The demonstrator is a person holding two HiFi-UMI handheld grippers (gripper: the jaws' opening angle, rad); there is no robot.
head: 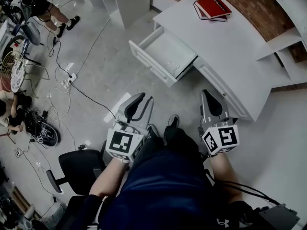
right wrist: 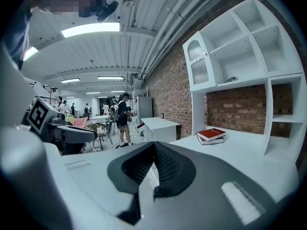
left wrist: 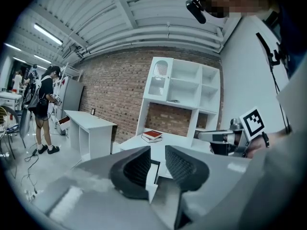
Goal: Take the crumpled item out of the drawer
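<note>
Head view, counted first: two grippers, one open drawer (head: pixel 149 63), one white desk (head: pixel 225 47), two stacked books (head: pixel 212 8), one black office chair (head: pixel 79 169).

Left gripper (head: pixel 147 98): released, ribbed black pads apart, nothing but air between them. Right gripper (head: pixel 207 94): clenched, pad tips meeting, grasping nothing. Both with smooth grey plastic bodies, each carrying a cube of black-and-white square markers. Both pointing toward the drawer, well apart from it.

Drawer: boxy, smooth white panels, moulded front, pulled out of the desk toward the picture's lower left. Long axis parallel to the desk edge, running upper left to lower right. Inside, only a plain pale floor to be made out.

Crumpled item: cannot tell where it lies or which way it points, picked out in no view.

Books: hardbacks lying flat on the desktop, red cover on top. Desk: long, with a gently curved front edge. Floor (head: pixel 110 75): glossy grey, strewn with thin dark cables.
</note>
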